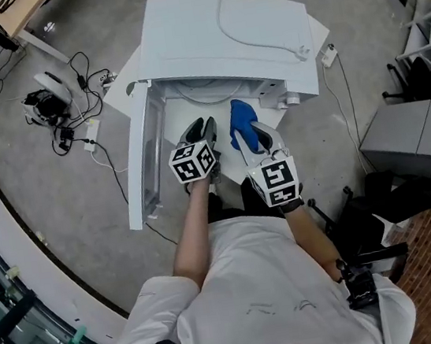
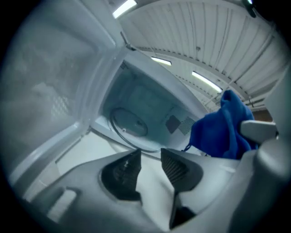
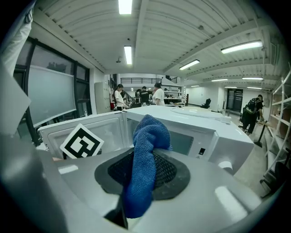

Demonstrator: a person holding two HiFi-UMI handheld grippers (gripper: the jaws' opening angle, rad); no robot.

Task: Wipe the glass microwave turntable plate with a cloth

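A white microwave [image 1: 221, 39] stands on the floor with its door [image 1: 143, 157] swung open to the left. The round glass turntable plate [image 2: 129, 123] lies flat inside the cavity. In front of the opening, my left gripper [image 2: 151, 155] points into the cavity; its jaws stand a narrow gap apart with nothing between them. In the head view this left gripper [image 1: 200, 127] is just before the cavity mouth. To its right, my right gripper [image 3: 145, 175] is shut on a blue cloth [image 3: 146, 150], which hangs bunched from the jaws. The blue cloth [image 1: 242, 122] sits beside the left gripper, outside the cavity.
The microwave's power cord [image 1: 248, 35] trails over its top. Cables and devices [image 1: 55, 106] lie on the floor to the left. A grey cabinet [image 1: 413, 135] stands at the right. Several people [image 3: 138, 95] stand far back in the room.
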